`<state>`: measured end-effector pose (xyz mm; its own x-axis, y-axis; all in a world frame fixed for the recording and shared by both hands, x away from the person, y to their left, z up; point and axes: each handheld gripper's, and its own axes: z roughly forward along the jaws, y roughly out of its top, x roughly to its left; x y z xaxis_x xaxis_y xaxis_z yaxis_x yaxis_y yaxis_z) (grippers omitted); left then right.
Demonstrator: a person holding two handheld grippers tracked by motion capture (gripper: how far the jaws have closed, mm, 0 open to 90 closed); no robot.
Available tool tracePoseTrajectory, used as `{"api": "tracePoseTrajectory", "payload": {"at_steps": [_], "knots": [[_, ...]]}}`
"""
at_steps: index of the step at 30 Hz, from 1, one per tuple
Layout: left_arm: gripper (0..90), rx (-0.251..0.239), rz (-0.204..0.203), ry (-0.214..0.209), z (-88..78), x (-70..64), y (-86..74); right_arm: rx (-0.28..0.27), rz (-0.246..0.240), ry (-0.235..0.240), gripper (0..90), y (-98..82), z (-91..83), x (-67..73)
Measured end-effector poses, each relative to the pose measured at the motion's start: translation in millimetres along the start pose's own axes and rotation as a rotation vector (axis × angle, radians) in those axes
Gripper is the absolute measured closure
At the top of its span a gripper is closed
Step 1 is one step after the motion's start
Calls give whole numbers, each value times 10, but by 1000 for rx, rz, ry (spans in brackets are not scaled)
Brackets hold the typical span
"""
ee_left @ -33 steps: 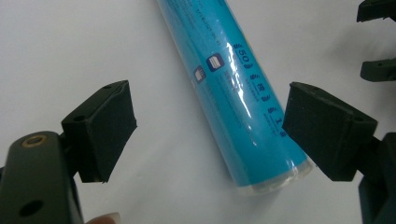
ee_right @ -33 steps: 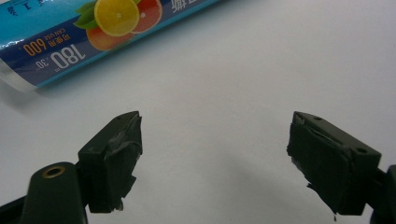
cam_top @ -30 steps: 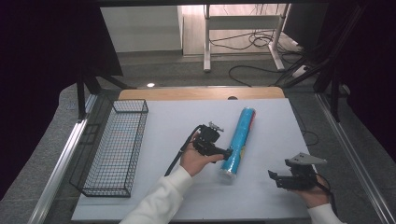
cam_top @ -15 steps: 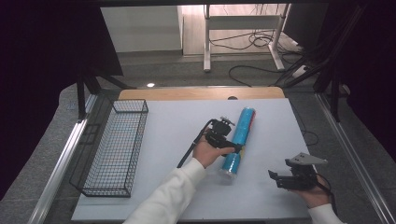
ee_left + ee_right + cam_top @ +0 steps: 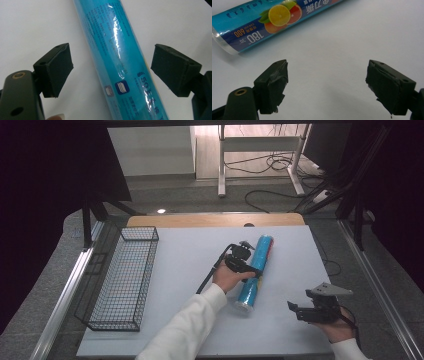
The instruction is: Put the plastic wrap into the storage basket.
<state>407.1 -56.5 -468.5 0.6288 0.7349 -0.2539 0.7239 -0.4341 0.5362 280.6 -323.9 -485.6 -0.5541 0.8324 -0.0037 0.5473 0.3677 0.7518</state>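
Left claw (image 5: 112,72) is spread wide, straddling the blue tube (image 5: 254,272) lying on the white tabletop (image 5: 175,265), pads not touching. Right claw (image 5: 327,85) is spread too, empty, near the tube's end.

blue tube (image 5: 254,271) | glossy wrap, citrus print | lying flat | white table centre-right

Glossy film, matt surfaces

The blue tube (image 5: 117,57) is wrapped in shiny clear film; the table (image 5: 190,255) looks matt white, the basket (image 5: 122,280) black wire.
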Motion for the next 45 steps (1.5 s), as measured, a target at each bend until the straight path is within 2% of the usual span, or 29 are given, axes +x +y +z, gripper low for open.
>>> {"api": "tracePoseTrajectory", "payload": {"at_steps": [10,16,25,27,30,33,35,38,40,45], "knots": [[170,21,-1,7,151,-5,63,-4,-6,1,182,9,-8,6],[166,32,-21,-15,202,29,75,-1,-9,-3,182,5,-6,2],[172,52,-18,5,263,-25,171,4,-11,-5,182,1,6,3],[171,59,-27,14,309,-42,187,5,-13,-7,182,-2,6,0],[178,87,-46,2,391,-41,194,7,-11,-7,182,-11,8,-5],[203,121,-47,3,468,-38,175,9,-11,-10,182,-21,7,-11],[214,129,-65,-17,491,-28,175,13,-8,-14,182,-30,13,-23],[220,136,-77,-27,504,-24,178,15,-8,-15,182,-30,20,-24],[232,146,-115,-51,522,-9,179,18,-12,-17,182,-30,31,-21],[242,156,-138,-54,549,-19,186,25,-15,-22,182,-33,42,-17]]}}
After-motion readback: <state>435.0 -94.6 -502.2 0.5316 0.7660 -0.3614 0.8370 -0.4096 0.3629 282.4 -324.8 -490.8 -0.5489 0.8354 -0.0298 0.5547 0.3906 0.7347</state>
